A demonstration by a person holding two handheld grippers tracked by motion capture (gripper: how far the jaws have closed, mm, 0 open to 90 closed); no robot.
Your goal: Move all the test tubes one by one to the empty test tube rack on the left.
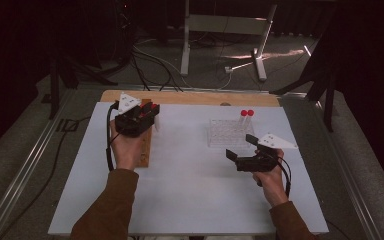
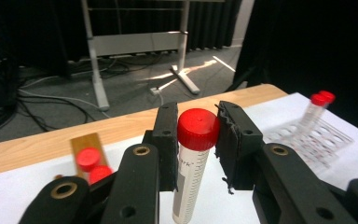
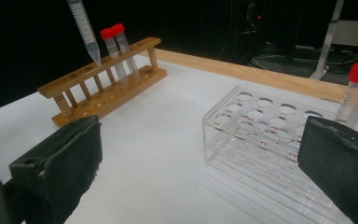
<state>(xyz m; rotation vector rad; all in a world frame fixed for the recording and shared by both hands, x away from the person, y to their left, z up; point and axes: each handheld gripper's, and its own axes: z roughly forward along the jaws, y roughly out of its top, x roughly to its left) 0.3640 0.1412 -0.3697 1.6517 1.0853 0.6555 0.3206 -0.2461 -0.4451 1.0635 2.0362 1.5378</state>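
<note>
The left gripper point(image 2: 198, 144) pinches a red-capped tube point(image 2: 193, 163) just under its cap, jaws pressed on both sides, so it hangs upright above the wooden rack point(image 3: 105, 81), its tip clear of the rail. Two capped tubes point(image 3: 116, 51) stand in that rack. The lift probably heads for the clear plastic rack point(image 3: 265, 140), where two more tubes point(image 1: 246, 120) already stand. The right gripper point(image 1: 244, 148) waits beside it, jaws spread and empty.
</note>
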